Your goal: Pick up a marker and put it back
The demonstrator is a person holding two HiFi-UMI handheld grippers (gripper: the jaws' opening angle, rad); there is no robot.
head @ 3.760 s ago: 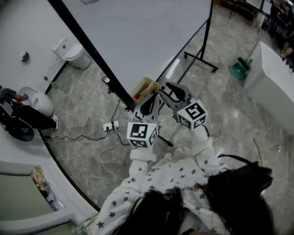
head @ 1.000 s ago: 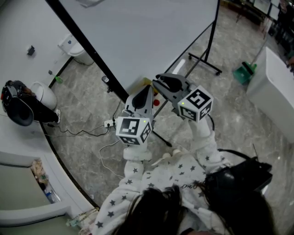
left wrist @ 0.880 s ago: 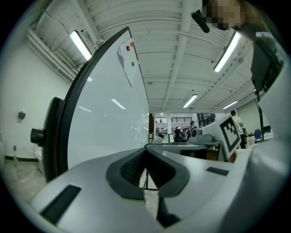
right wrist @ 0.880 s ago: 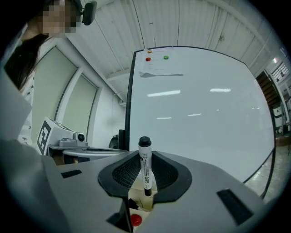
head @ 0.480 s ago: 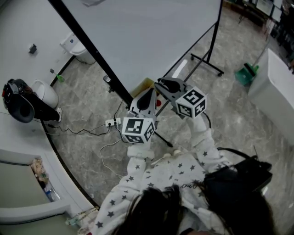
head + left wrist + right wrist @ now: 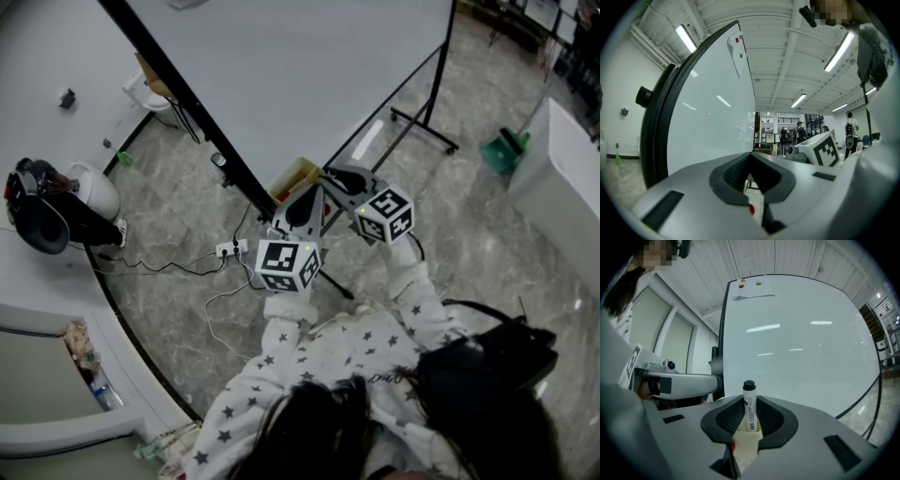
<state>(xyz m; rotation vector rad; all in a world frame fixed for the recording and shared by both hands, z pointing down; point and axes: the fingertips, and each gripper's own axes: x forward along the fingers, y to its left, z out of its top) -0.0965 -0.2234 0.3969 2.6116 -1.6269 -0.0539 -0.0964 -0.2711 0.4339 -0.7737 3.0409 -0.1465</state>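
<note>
A white marker point(image 6: 749, 404) with a black cap stands upright between the pads of my right gripper point(image 6: 749, 420), which is shut on it. In the head view this right gripper point(image 6: 332, 178) is at the lower edge of the whiteboard point(image 6: 281, 75), just right of a yellow box point(image 6: 292, 176). The marker itself is hidden in that view. My left gripper point(image 6: 305, 201) is close beside it on the left. In the left gripper view its jaws point(image 6: 750, 158) meet at the tips with nothing between them.
The whiteboard's black frame and stand legs point(image 6: 422, 127) run across the marble floor. A power strip with cables point(image 6: 228, 249) lies under the board. A green dustpan point(image 6: 502, 150) and a white counter point(image 6: 562, 178) are at the right. A person in dark clothes point(image 6: 42, 211) is at the far left.
Both grippers have come down a little toward the yellow box at the board's lower edge. The right gripper's jaws have kept the same grip.
</note>
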